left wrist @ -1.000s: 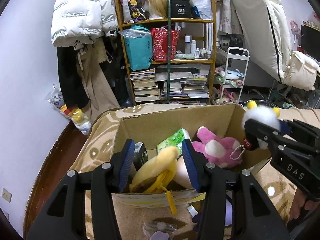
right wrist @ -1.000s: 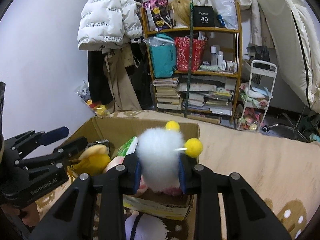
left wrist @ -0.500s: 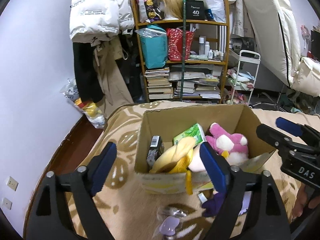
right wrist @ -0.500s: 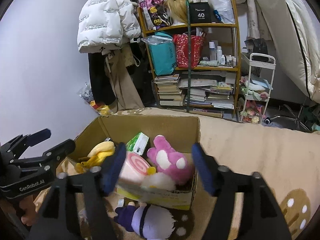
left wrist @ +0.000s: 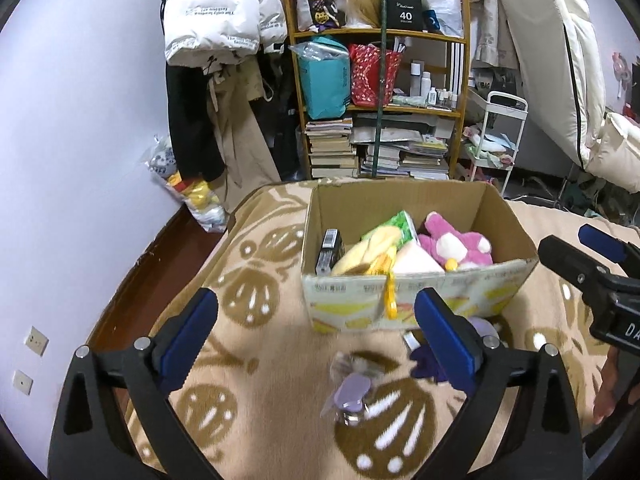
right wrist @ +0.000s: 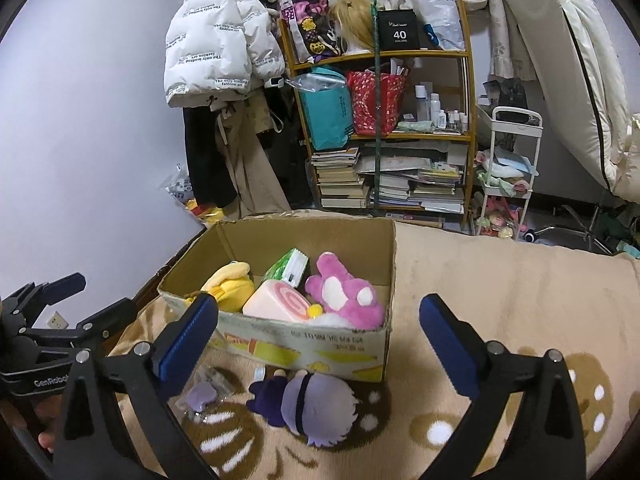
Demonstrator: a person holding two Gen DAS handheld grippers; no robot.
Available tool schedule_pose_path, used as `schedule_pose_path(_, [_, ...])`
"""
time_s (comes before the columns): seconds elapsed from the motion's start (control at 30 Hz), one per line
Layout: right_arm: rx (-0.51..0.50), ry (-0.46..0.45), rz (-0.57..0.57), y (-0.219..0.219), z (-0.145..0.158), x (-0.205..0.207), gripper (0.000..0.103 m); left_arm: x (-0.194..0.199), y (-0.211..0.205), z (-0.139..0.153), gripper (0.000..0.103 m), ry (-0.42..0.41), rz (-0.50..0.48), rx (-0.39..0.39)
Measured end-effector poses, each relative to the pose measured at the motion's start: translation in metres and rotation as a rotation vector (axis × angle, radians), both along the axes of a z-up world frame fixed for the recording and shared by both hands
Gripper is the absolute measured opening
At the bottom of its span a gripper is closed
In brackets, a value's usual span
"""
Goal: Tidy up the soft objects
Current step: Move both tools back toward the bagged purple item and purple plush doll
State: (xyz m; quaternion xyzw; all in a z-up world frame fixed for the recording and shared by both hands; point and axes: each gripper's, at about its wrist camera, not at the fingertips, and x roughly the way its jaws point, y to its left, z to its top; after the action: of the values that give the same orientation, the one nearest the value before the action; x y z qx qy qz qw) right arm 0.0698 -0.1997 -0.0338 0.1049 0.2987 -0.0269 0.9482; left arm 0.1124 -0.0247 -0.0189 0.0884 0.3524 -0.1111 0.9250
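A cardboard box [left wrist: 400, 196] [right wrist: 304, 236] stands on a patterned blanket. It holds a yellow plush [left wrist: 368, 250] [right wrist: 232, 284], a pink plush [left wrist: 452, 244] [right wrist: 344, 296], a pink roll-cake plush [right wrist: 276, 304], a green tissue pack [right wrist: 290, 266] and a white fluffy toy [right wrist: 332, 321]. My left gripper [left wrist: 316, 320] hovers just before the box, jaws opening, nothing between the pads. My right gripper [right wrist: 318, 316] also hangs in front of the box, jaws opening and empty. A purple-haired doll [right wrist: 312, 404] lies on the blanket against the box front.
A small purple item in clear wrap [left wrist: 352, 392] [right wrist: 200, 394] lies on the blanket [right wrist: 500, 280] near the doll. Behind the box stand a crowded bookshelf [left wrist: 380, 120] and a white cart [left wrist: 496, 136]. Coats hang at the left, and a mattress [left wrist: 560, 60] leans at the right.
Both grippers have opened and drawn back from the box. The yellow plush left the left gripper's jaws and the white fluffy toy left the right's; both now lie in the box.
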Motion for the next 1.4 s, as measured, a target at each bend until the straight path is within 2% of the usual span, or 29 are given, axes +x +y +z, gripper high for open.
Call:
schedule_pose_path(0.27, [-0.012,0.024,-0.005,0.007,0.001,-0.015,0.103,-0.017,0.009,-0.007,0.098,0.047,0.018,0.013])
schedule_pose_path(0.7, [-0.024,0.076,-0.002,0.013,-0.009,-0.013,0.103,-0.009,0.014,-0.022,0.098,0.110,0.043,0.013])
schedule_pose_path(1.1, [0.000,0.152,-0.009,0.009,-0.033,0.009,0.103,0.005,-0.001,-0.054,0.098,0.174,0.013,0.057])
schedule_pose_path(1.4, [0.060,0.239,-0.026,0.006,-0.062,0.023,0.103,0.022,-0.007,-0.083,0.098,0.226,-0.005,0.087])
